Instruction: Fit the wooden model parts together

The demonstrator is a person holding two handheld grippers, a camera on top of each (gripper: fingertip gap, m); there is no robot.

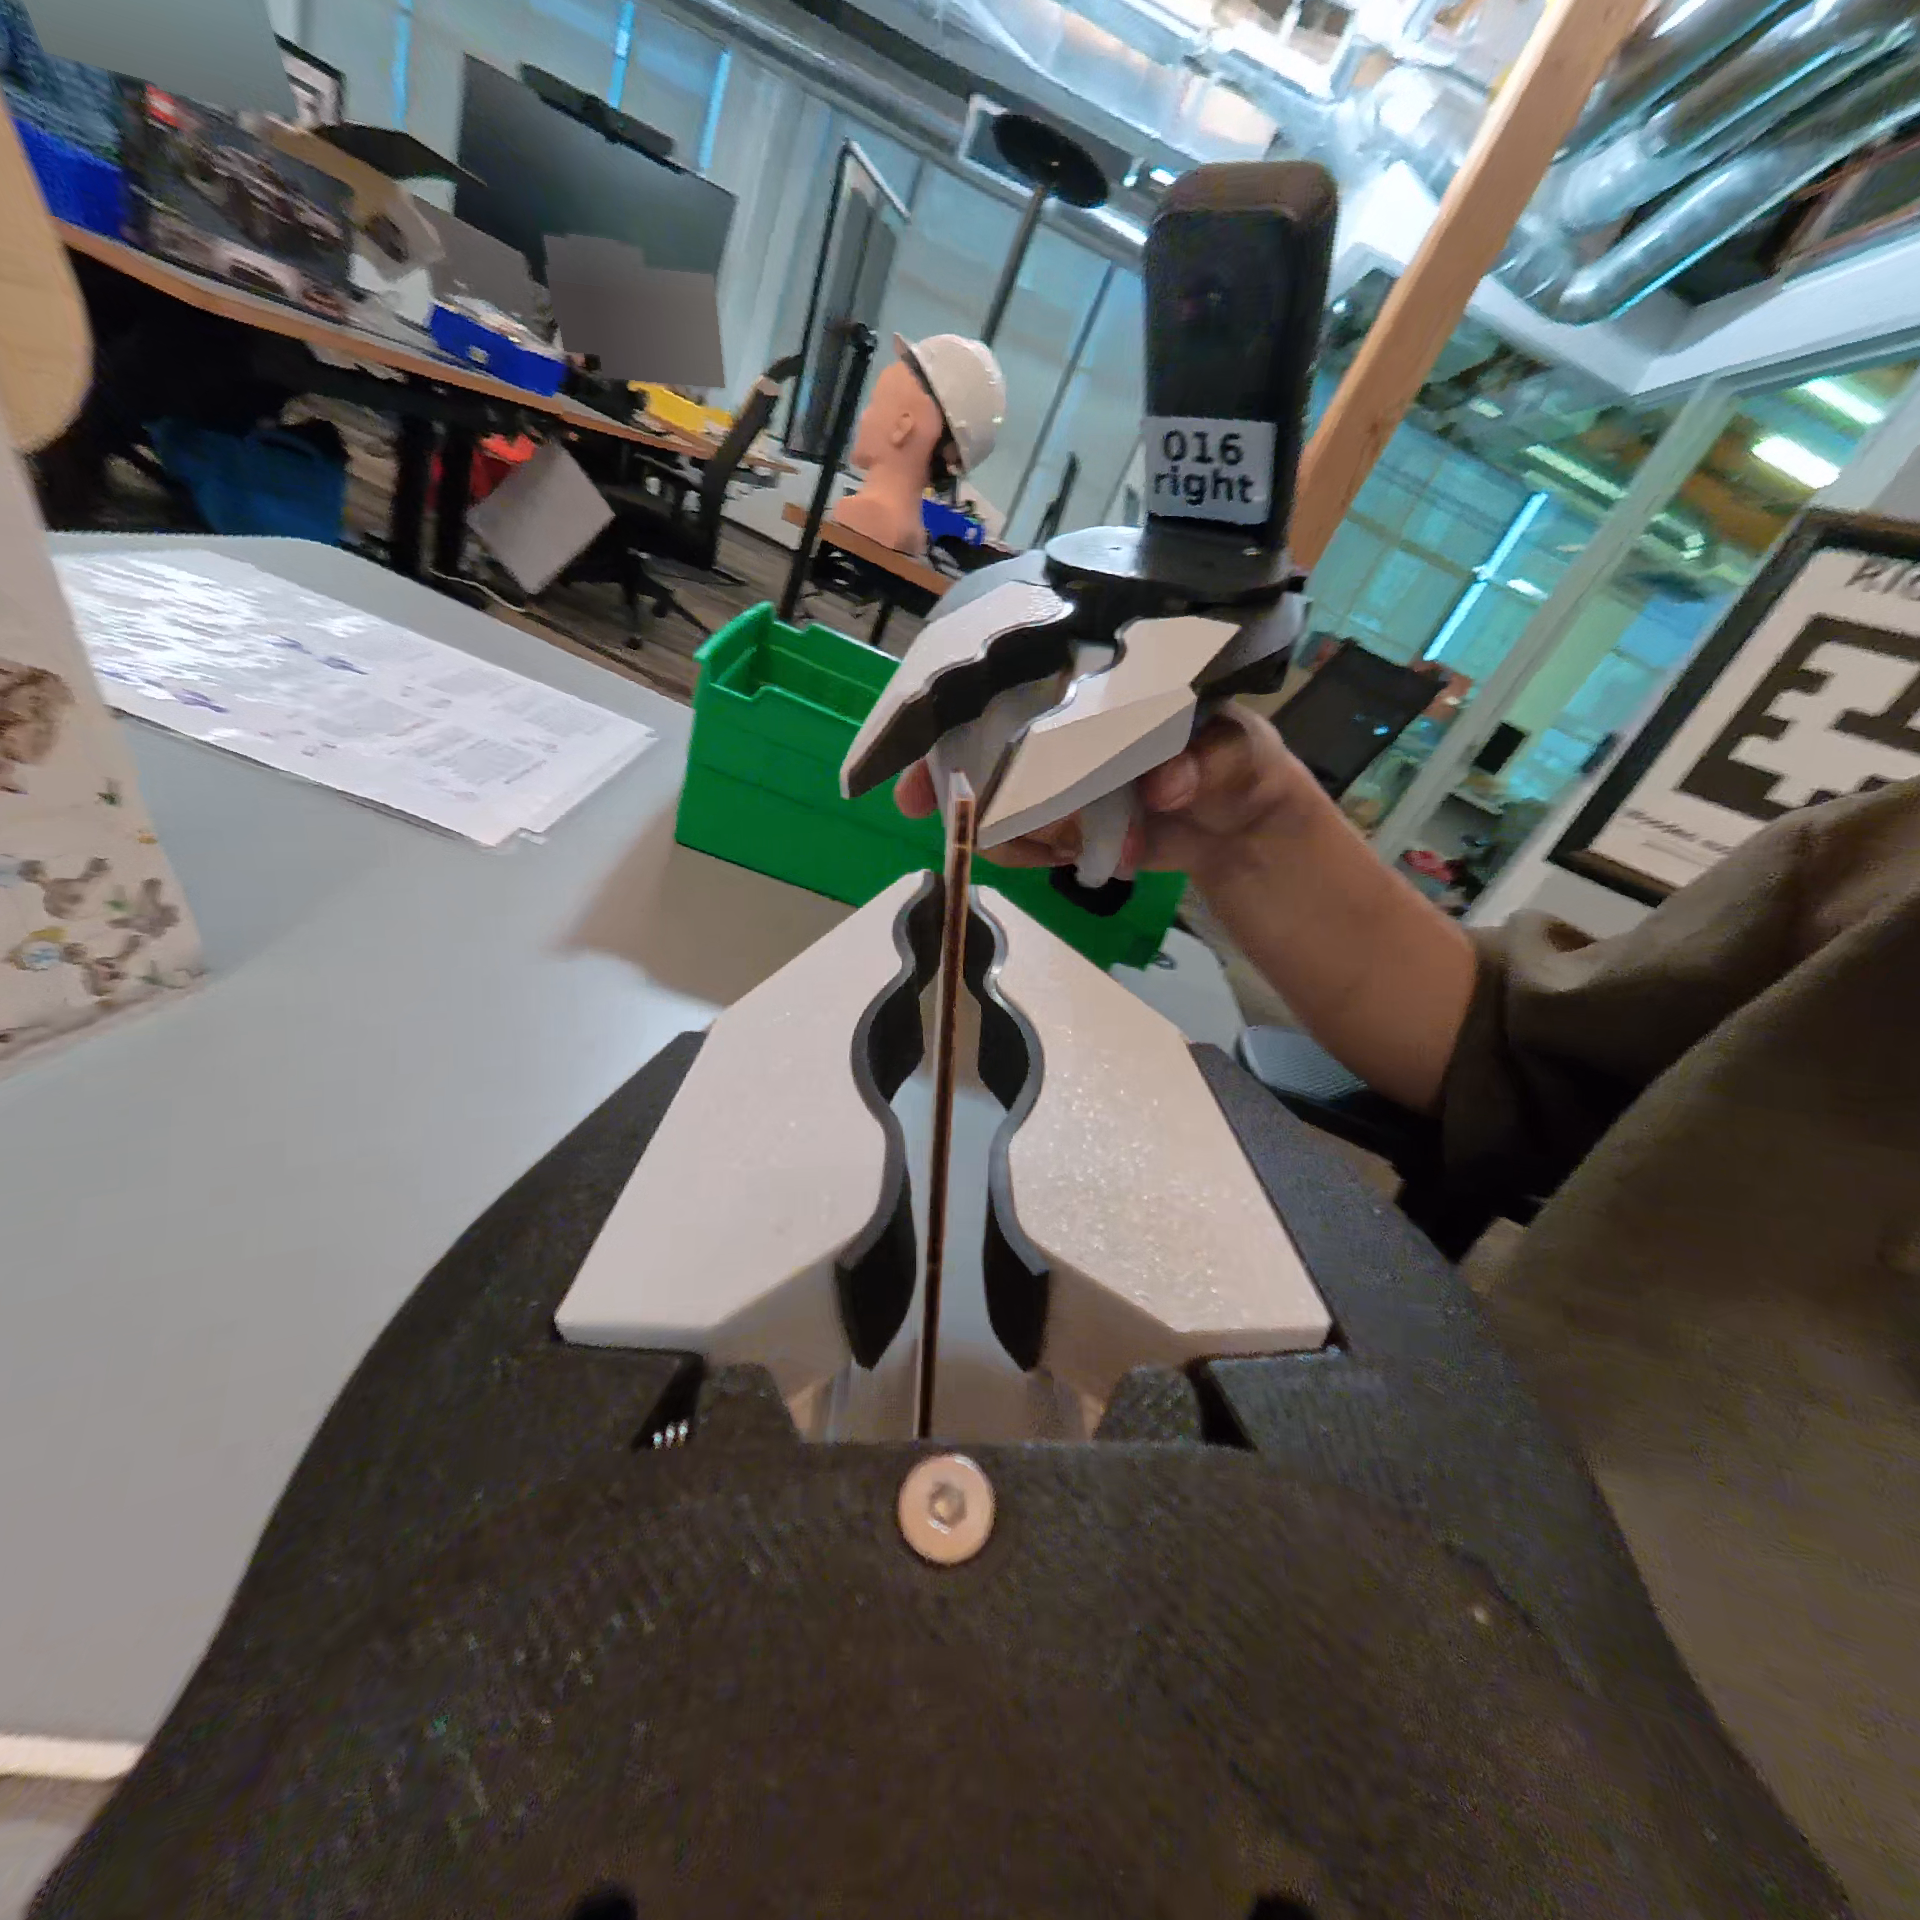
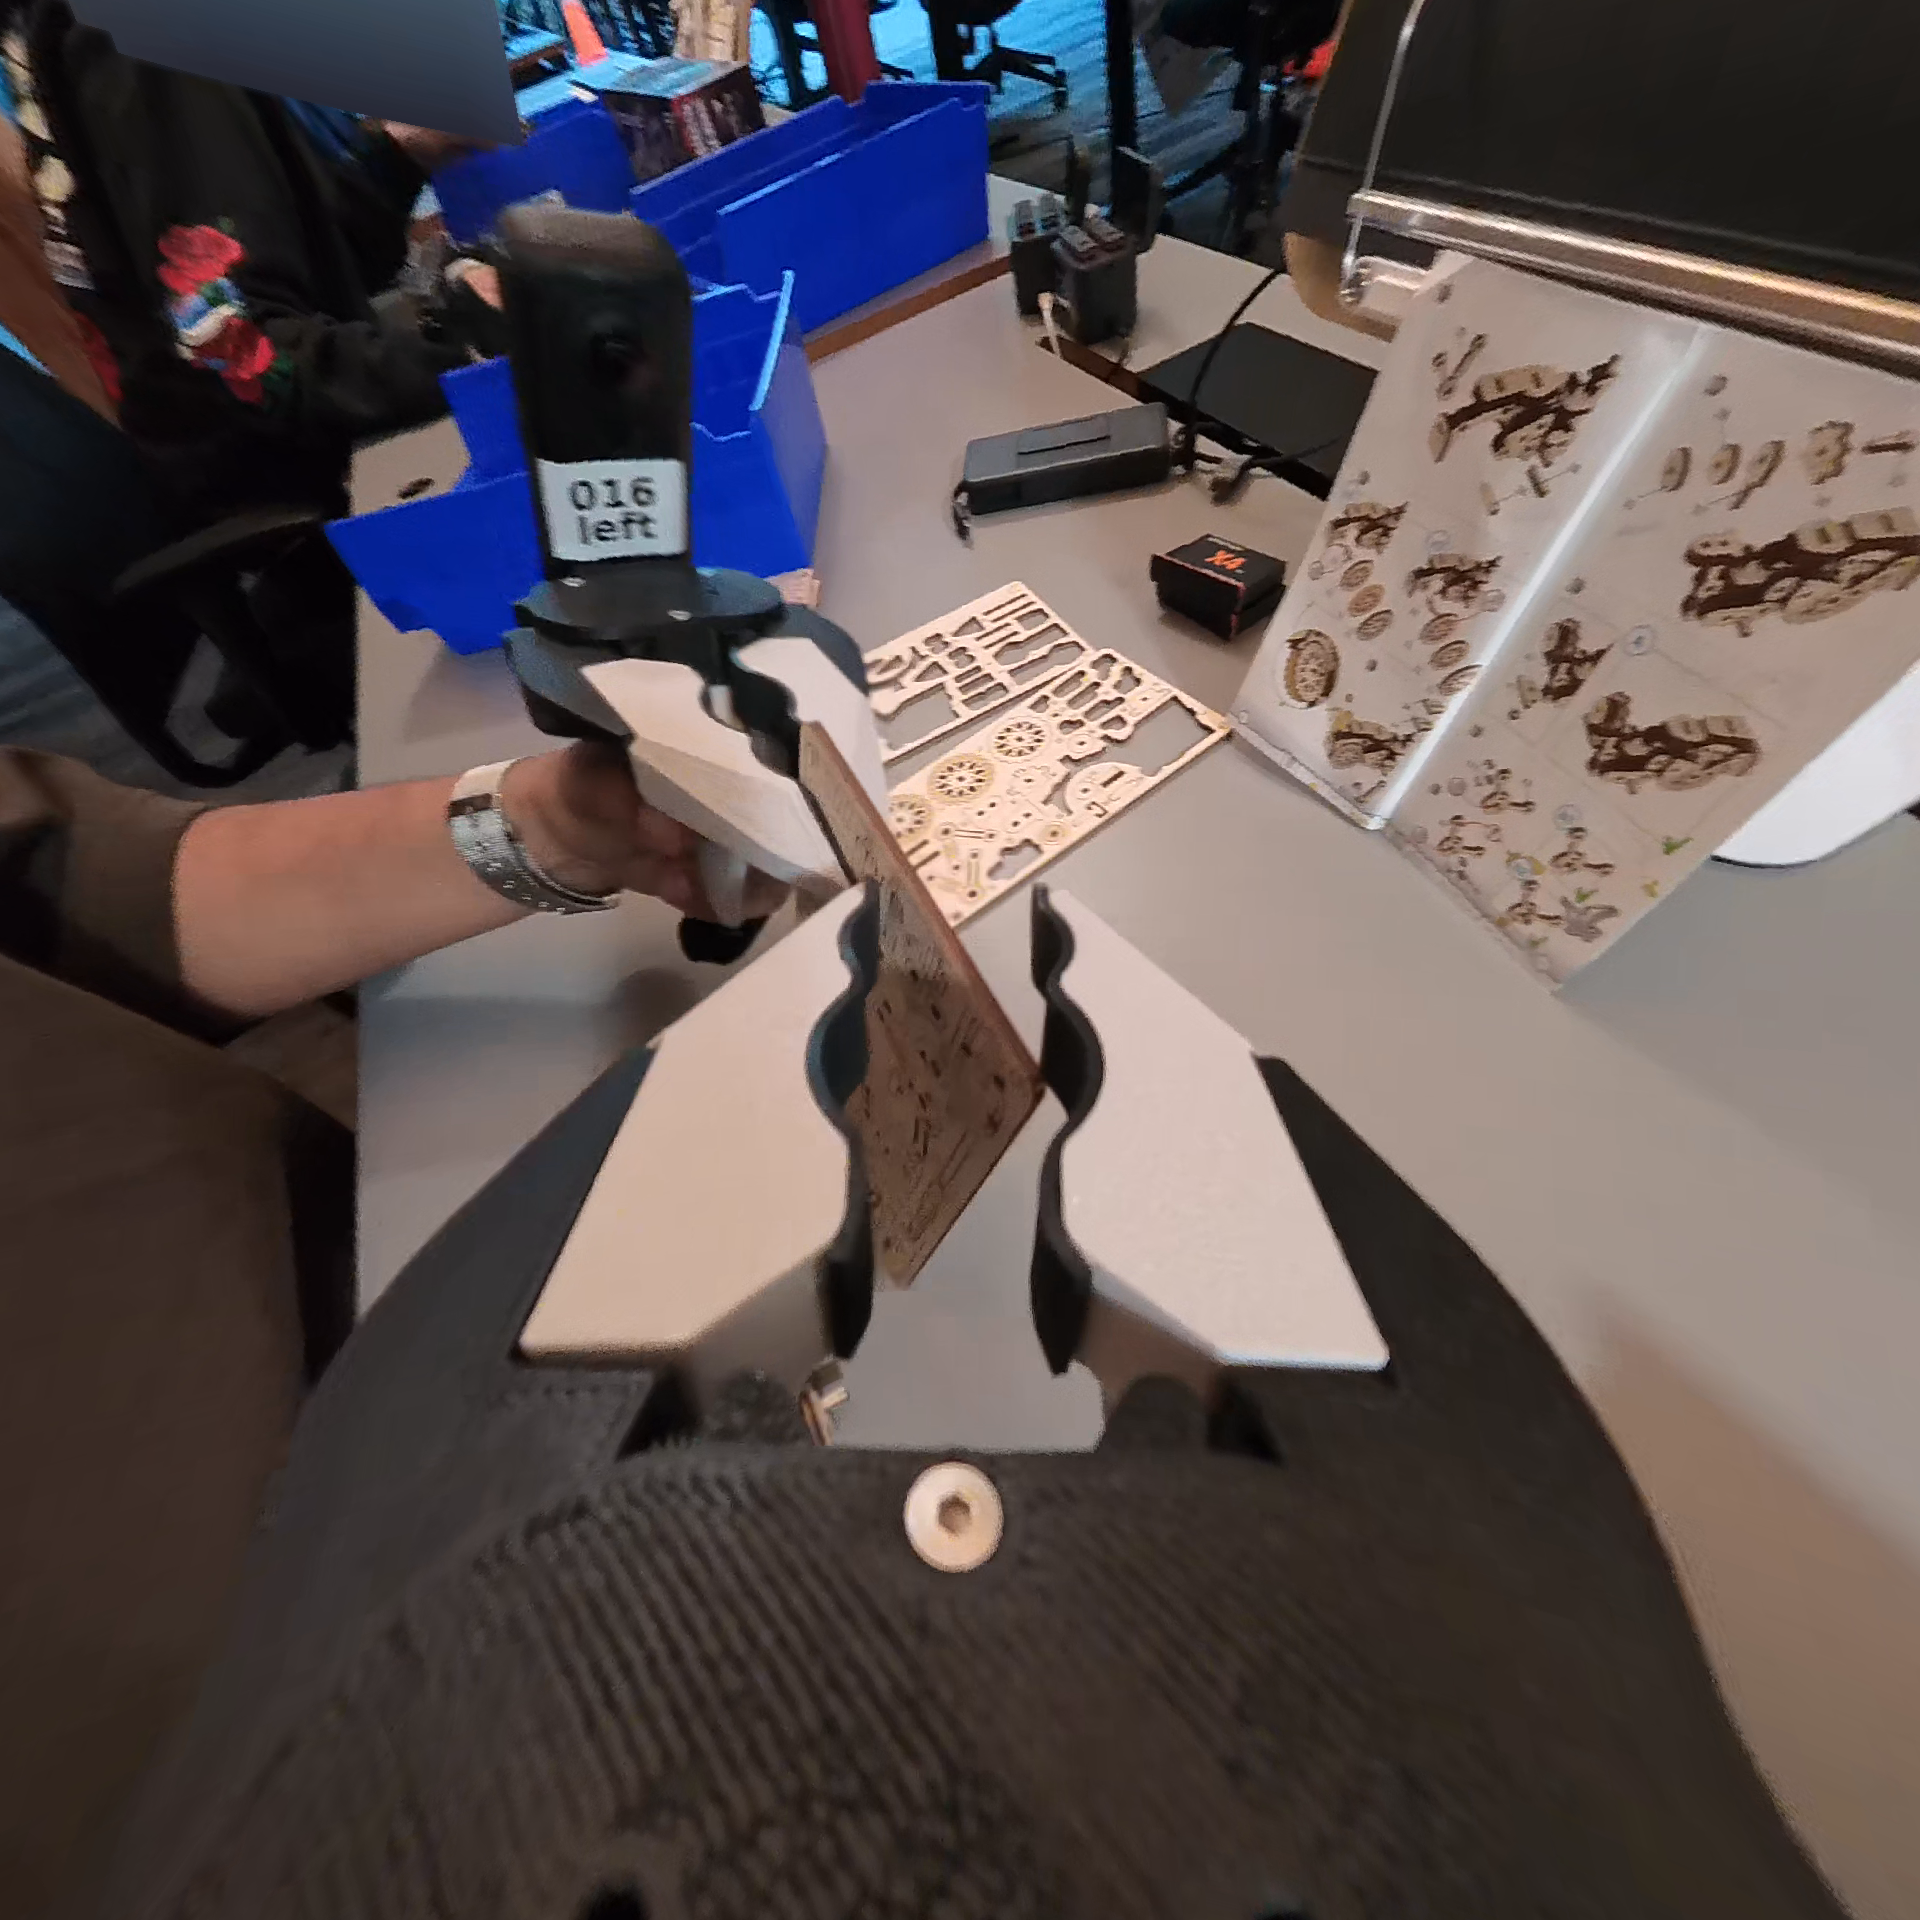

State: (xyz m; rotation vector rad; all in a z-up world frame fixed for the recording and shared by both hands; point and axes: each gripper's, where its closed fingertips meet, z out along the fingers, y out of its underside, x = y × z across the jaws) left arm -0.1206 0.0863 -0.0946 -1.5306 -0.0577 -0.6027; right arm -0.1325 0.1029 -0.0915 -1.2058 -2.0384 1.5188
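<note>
A thin wooden parts sheet (image 1: 940, 1143) with laser-cut pieces is held upright above the grey table (image 1: 312, 1195). It is edge-on in the left wrist view. My left gripper (image 1: 954, 896) is shut on it, with its fingers pressed on both faces. In the right wrist view the sheet (image 2: 935, 1101) stands tilted between the fingers of my right gripper (image 2: 951, 920), which is open and straddles its free end. The sheet lies close to the right gripper's left finger. The left gripper (image 2: 831, 821) shows beyond, clamped on the sheet's far end. The right gripper (image 1: 930, 808) also shows in the left wrist view.
A second wooden parts sheet (image 2: 1049, 758) lies flat on the table. An open instruction booklet (image 2: 1558, 644) stands at the right. Blue bins (image 2: 644, 468), a small black box (image 2: 1216, 582) and black devices sit behind. A green bin (image 1: 779, 758) and papers (image 1: 343, 696) show in the left wrist view. Both grippers' tips are close together, under 4 cm apart.
</note>
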